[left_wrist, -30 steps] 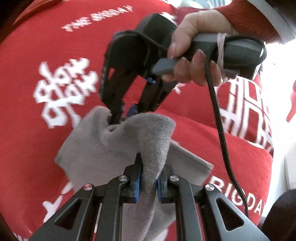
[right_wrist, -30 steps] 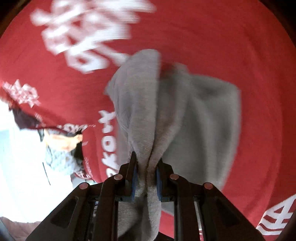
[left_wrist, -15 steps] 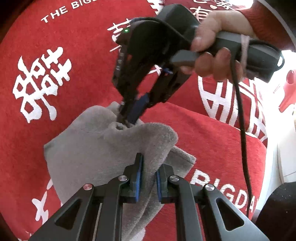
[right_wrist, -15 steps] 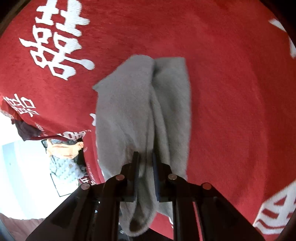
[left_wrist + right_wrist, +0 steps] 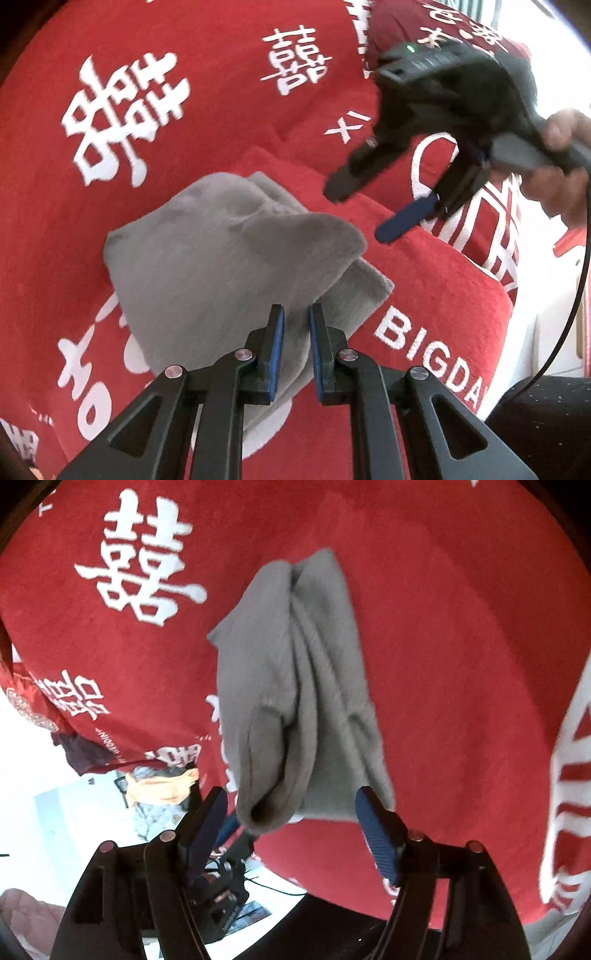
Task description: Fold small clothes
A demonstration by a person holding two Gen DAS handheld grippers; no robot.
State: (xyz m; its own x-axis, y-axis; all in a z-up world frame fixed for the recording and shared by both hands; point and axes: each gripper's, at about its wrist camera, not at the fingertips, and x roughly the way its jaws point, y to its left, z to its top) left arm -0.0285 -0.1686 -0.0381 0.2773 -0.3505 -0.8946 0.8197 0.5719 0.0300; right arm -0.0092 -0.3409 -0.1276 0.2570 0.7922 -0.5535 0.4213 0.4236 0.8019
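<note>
A small grey garment [image 5: 229,258] lies folded over itself on a red cloth with white lettering [image 5: 110,74]. My left gripper [image 5: 295,325] hovers at its near edge, jaws slightly apart with nothing pinched between them. My right gripper [image 5: 354,210] is open wide, lifted clear of the garment to its upper right, held by a hand. In the right wrist view the garment [image 5: 295,686] lies bunched lengthwise ahead of the open right gripper [image 5: 291,812], with a rolled edge nearest the blue pads [image 5: 376,834].
The red cloth's edge [image 5: 506,295] drops off at the right, with white floor beyond. A black cable [image 5: 569,332] hangs from the right gripper. In the right wrist view, a heap of other clothes [image 5: 162,779] lies past the cloth's left edge.
Both grippers let go of the grey garment. The right gripper opened wide and pulled away up and right; the left jaws parted slightly. The garment settled flat onto the cloth.
</note>
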